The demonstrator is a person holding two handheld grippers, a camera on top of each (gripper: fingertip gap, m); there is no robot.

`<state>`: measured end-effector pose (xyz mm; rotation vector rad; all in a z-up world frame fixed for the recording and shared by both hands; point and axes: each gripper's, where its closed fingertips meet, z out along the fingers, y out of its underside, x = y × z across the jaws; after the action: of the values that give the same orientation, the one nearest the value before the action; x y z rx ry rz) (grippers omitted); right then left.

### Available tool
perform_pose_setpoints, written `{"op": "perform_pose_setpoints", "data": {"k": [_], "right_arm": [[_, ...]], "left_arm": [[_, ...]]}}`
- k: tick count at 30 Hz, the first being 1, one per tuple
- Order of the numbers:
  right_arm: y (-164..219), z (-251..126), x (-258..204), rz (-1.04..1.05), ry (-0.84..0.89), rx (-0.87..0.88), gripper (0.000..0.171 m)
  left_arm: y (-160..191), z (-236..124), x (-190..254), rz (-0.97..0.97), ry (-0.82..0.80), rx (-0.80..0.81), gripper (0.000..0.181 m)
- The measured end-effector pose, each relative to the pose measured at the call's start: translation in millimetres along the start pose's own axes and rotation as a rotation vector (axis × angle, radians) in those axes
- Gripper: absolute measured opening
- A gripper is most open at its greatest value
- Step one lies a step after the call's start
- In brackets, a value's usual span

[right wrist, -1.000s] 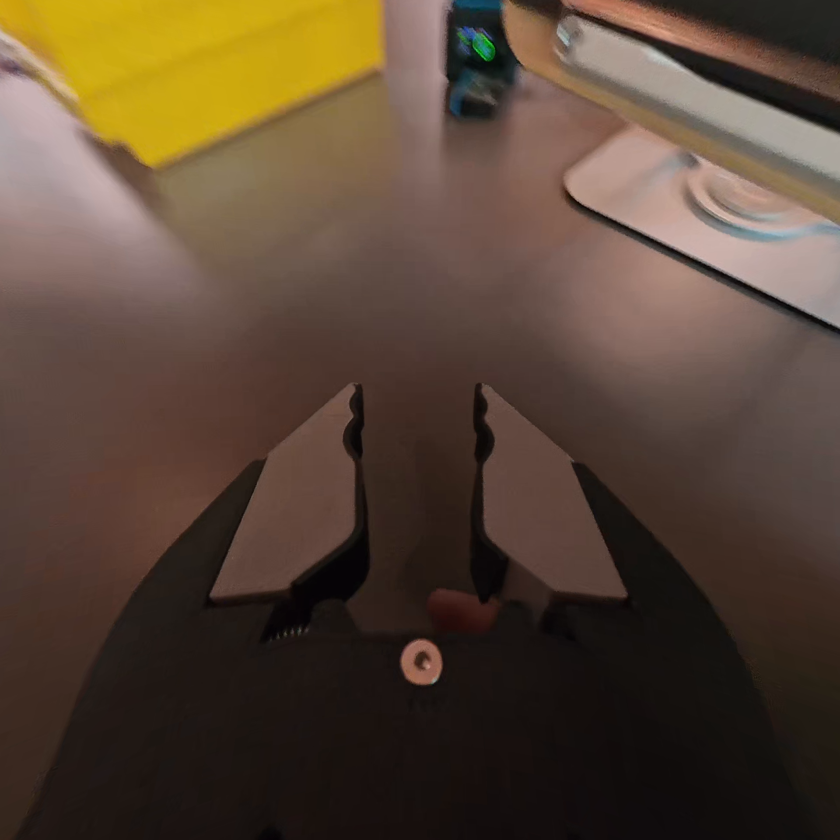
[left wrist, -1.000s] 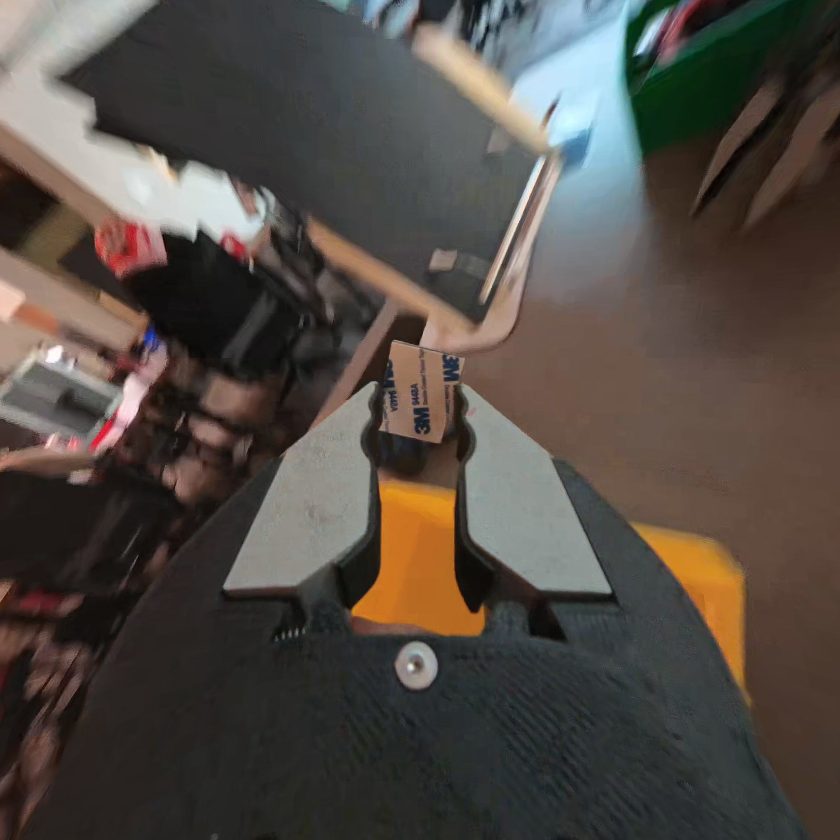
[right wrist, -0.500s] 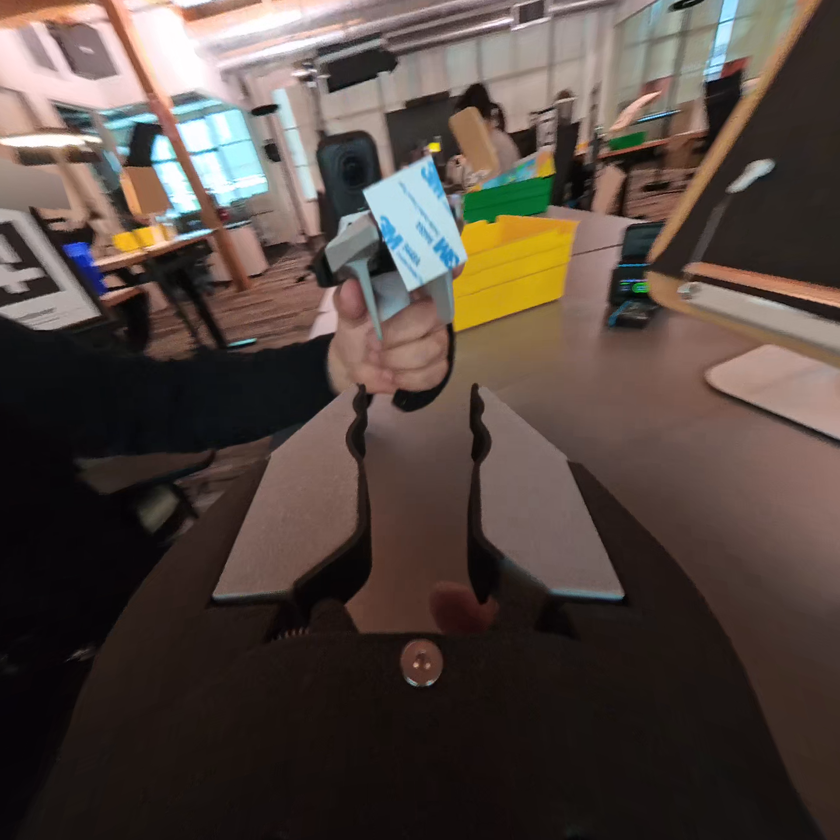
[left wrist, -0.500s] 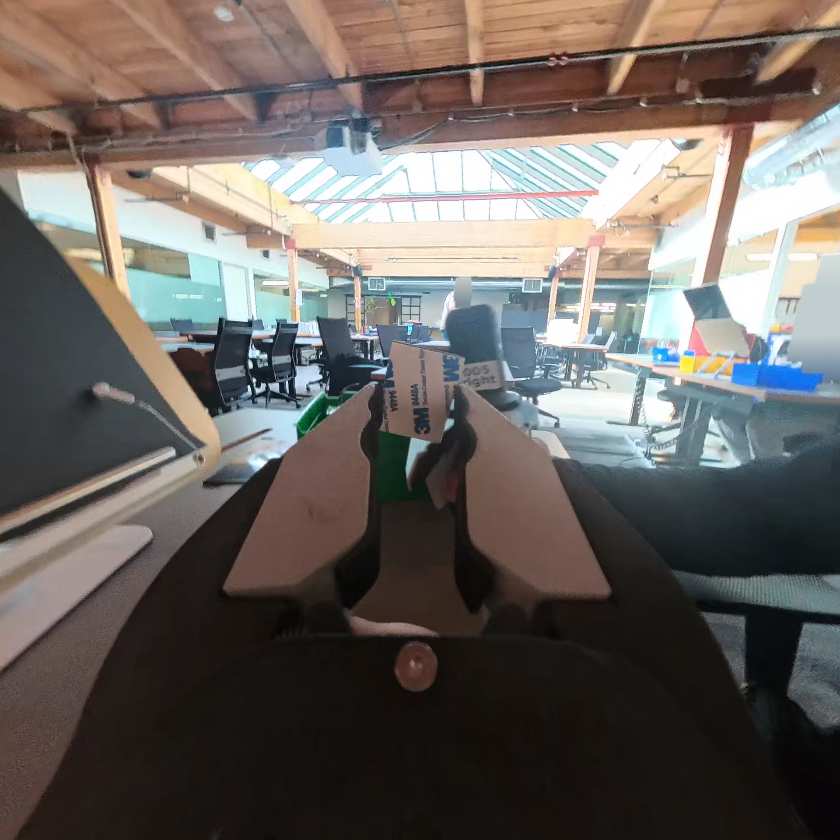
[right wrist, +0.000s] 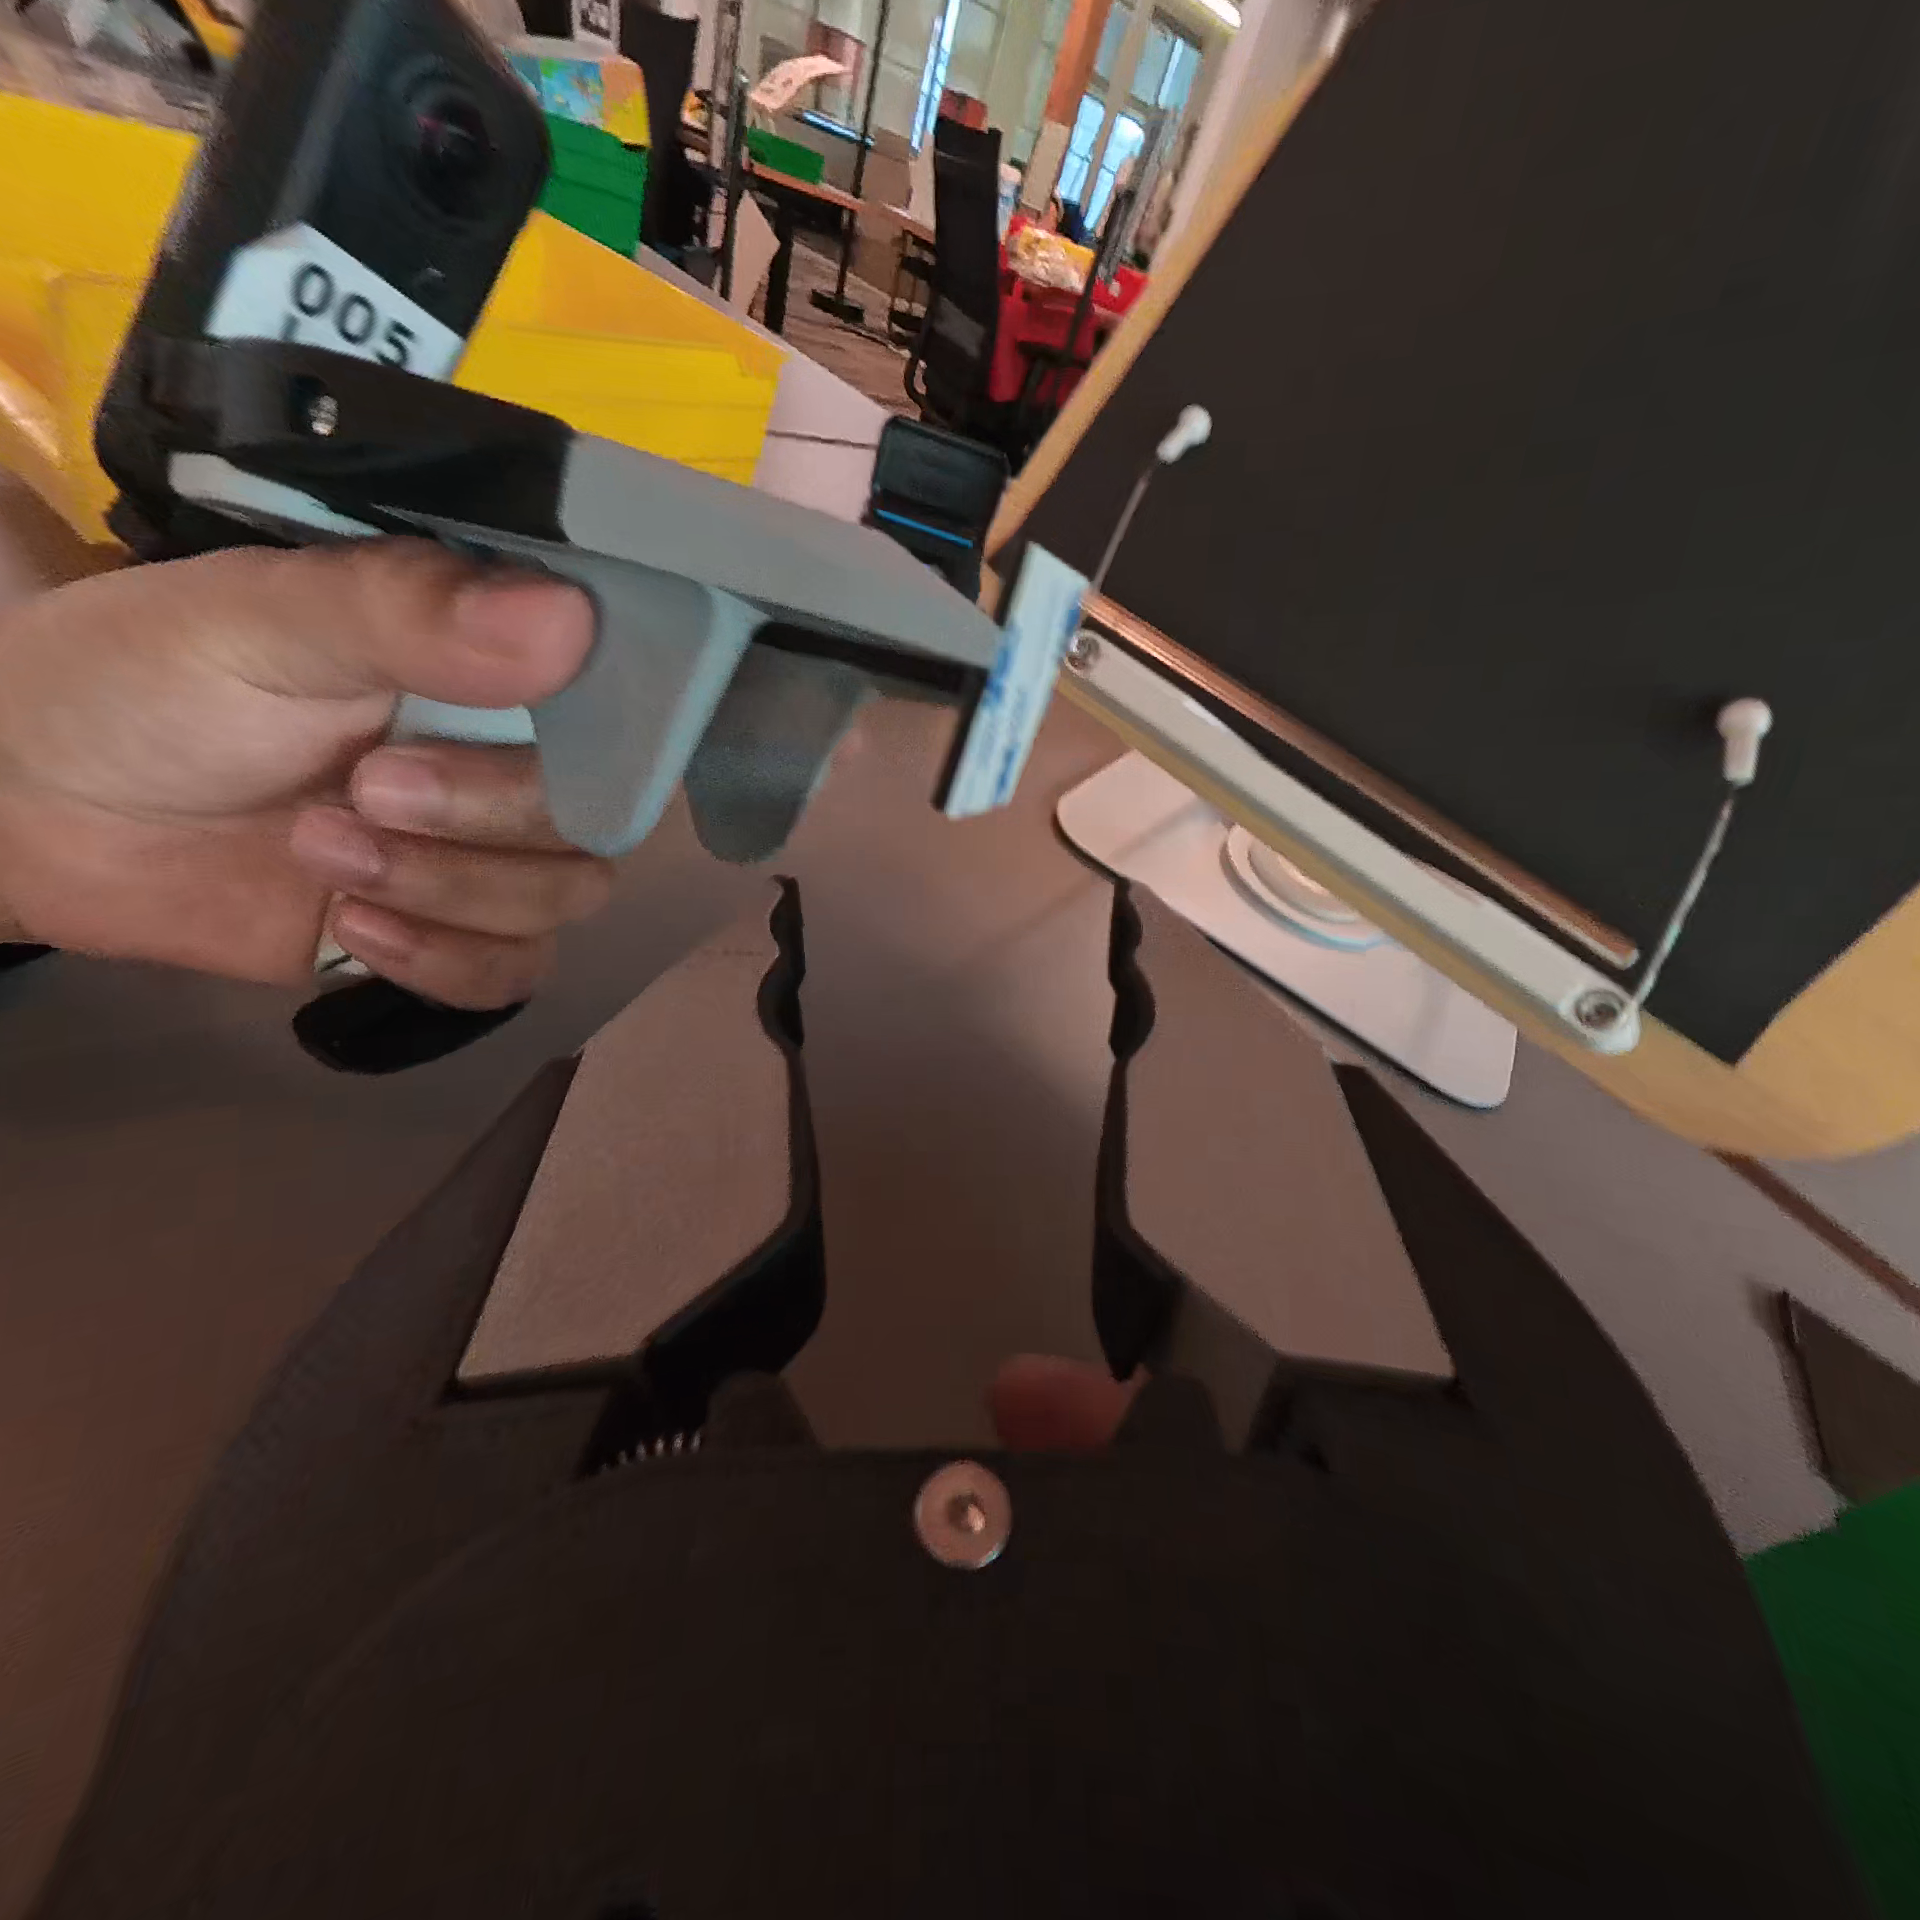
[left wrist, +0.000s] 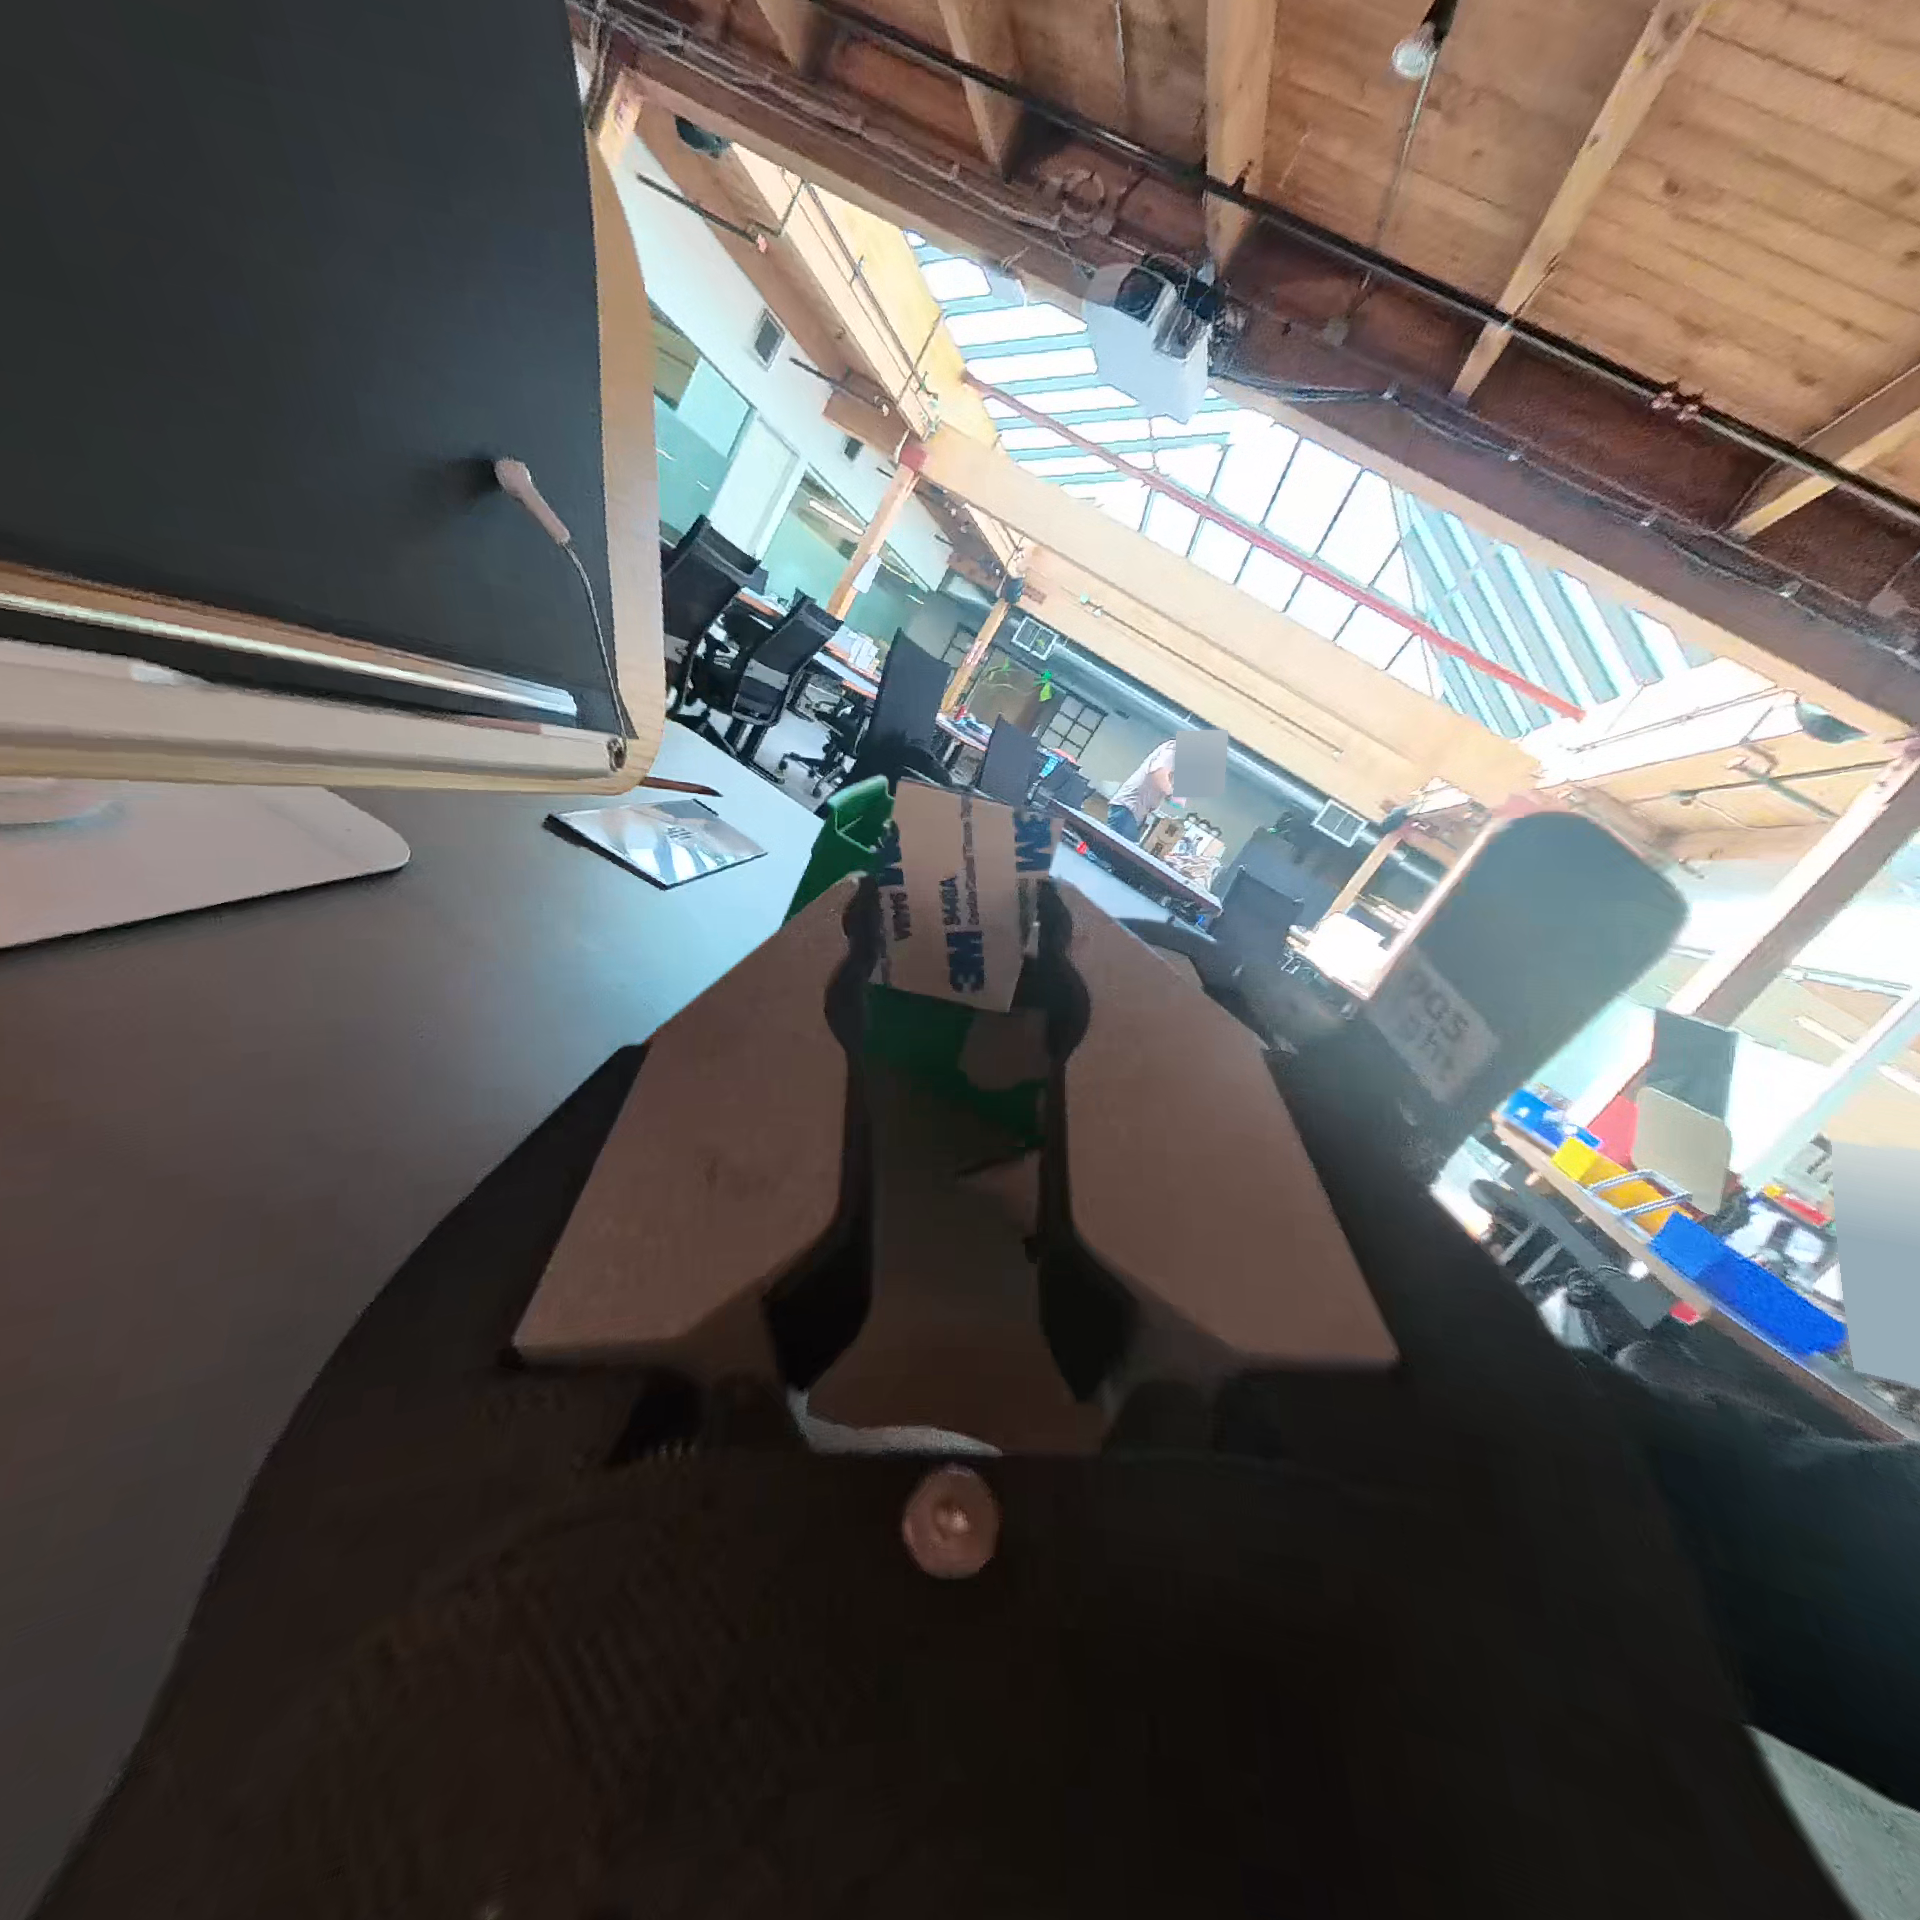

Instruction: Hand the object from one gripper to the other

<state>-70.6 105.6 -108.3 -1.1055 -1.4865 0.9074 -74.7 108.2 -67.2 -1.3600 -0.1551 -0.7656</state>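
Tape pad (left wrist: 961, 904), a small flat rectangle with white printed liner over a black foam layer, sits pinched at the tips of the left gripper (left wrist: 954, 940), whose jaws are closed on its two side edges. In the right wrist view the same pad (right wrist: 1013, 691) shows edge-on, long axis tilted steeply, standing up and slightly forward of the right gripper (right wrist: 951, 971). That gripper's jaws are parted and empty, the gap wider than the pad's thin section. Pad lies above and just ahead of the right tips, apart from them. Judgement: right gripper must rise and advance so its jaws straddle the pad's free lower end.

Hard to make out: how deep the left tips bite. A bare hand (right wrist: 312, 769) holds the left gripper. Dark tabletop (right wrist: 260, 1143) below.
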Motion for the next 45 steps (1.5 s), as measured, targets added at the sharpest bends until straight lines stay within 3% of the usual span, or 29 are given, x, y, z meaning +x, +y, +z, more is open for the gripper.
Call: {"op": "perform_pose_setpoints", "data": {"k": [4,9,14,17,19,21,25,30,35,40,42,45], "right_arm": [[-13,7,1,-0.072,0.066,0.048,0.045],[-19,13,8,-0.163,0.123,0.057,0.001],[-12,10,24,-0.072,0.088,0.033,0.0],[9,9,37,0.157,-0.055,-0.042,0.0],[26,7,30,0.33,-0.235,-0.112,0.0],[38,2,22,0.467,-0.394,-0.179,0.0],[44,-9,13,0.514,-0.515,-0.231,0.0],[49,-21,-7,0.53,-0.646,-0.315,0.0],[56,-30,-19,0.458,-0.697,-0.384,0.0],[60,-32,-20,0.362,-0.665,-0.412,0.0],[54,-29,-19,0.258,-0.625,-0.374,0.0],[53,-26,-16,0.01,-0.52,-0.343,0.0]], "left_arm": [[5,0,-8,-0.086,-0.016,0.003,0.028],[6,-1,-11,-0.131,-0.017,0.003,0.026],[8,-1,-16,-0.124,-0.021,-0.066,0.027],[7,-6,-24,0.063,-0.087,-0.13,0.031],[20,-9,-33,0.339,-0.171,-0.268,0.035],[37,-13,-45,0.681,-0.257,-0.409,0.053],[61,-12,-35,1.102,-0.21,-0.487,0.049],[61,-14,-24,1.452,-0.198,-0.42,0.041],[83,-16,-22,1.549,-0.13,-0.538,0.034],[93,-12,-20,1.714,-0.131,-0.563,0.048],[97,-11,-22,1.74,-0.137,-0.58,0.049],[95,-10,-19,1.621,-0.132,-0.549,0.045]]}}
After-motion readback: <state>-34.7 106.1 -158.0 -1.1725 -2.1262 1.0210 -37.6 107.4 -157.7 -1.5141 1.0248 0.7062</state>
